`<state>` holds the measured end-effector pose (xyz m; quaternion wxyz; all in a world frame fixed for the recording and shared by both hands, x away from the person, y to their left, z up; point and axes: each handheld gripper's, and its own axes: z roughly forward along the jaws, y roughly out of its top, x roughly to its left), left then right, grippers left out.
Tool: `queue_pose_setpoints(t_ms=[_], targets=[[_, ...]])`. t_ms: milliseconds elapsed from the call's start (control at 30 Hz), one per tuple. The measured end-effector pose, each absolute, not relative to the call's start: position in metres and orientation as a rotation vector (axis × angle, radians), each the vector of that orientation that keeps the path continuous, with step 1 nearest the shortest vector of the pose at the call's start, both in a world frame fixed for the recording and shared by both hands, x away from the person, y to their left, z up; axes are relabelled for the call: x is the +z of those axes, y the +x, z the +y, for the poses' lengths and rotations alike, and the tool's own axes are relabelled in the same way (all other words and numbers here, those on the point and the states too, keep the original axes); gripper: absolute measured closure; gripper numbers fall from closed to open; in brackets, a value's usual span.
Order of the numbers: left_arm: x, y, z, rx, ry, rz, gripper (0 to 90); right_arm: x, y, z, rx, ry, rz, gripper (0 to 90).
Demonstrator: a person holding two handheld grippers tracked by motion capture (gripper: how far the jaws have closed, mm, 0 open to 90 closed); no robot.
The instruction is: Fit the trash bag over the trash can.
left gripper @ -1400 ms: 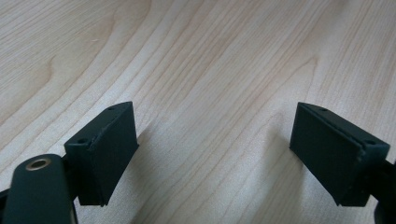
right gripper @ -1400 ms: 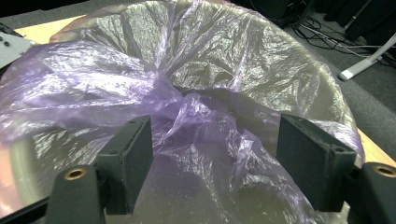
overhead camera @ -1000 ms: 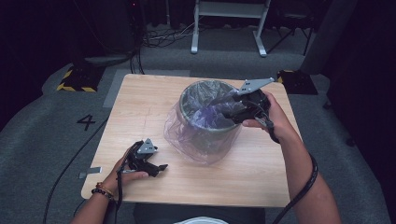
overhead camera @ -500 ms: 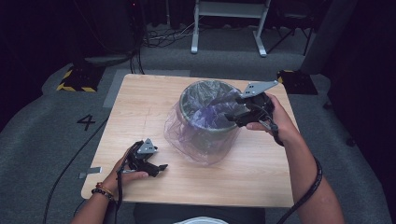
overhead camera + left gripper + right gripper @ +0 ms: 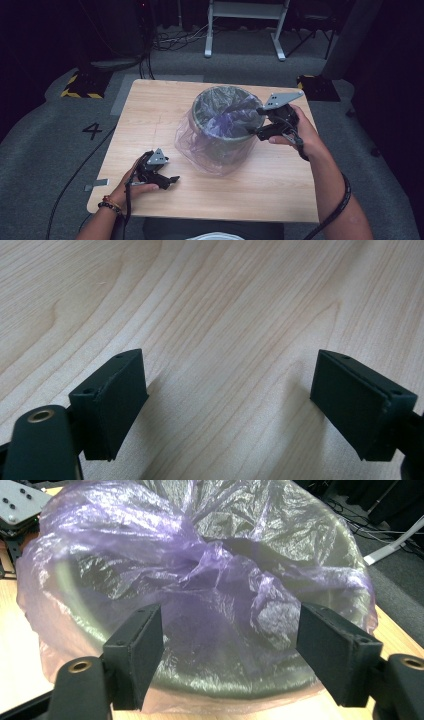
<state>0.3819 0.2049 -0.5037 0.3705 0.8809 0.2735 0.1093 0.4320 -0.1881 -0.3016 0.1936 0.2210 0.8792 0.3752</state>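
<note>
One bin [image 5: 227, 125], purple bag [image 5: 215, 575] lining it

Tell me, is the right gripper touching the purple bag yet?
Apart. In the right gripper view, the right gripper is open, its jaws in front of the purple bag with nothing pinched between them.

Bin [image 5: 240, 685]: round, lined with a purple bag [image 5: 215, 585] — crumpled inside.
Right gripper [image 5: 230, 650]: jaws spread wide before its rim.
</note>
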Motion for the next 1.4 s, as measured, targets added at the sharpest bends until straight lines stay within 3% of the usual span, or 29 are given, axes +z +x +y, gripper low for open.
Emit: queue_pose_setpoints(t_ms=[633,1400], targets=[[-0.504,0.382,0.205,0.280,2.259,0.701,14.6,-0.304,0.420,-0.204,1.042,0.618,2.455,27.2],[-0.504,0.382,0.205,0.281,2.259,0.702,14.6,-0.331,0.410,-0.217,0.944,0.629,2.492,27.0]])
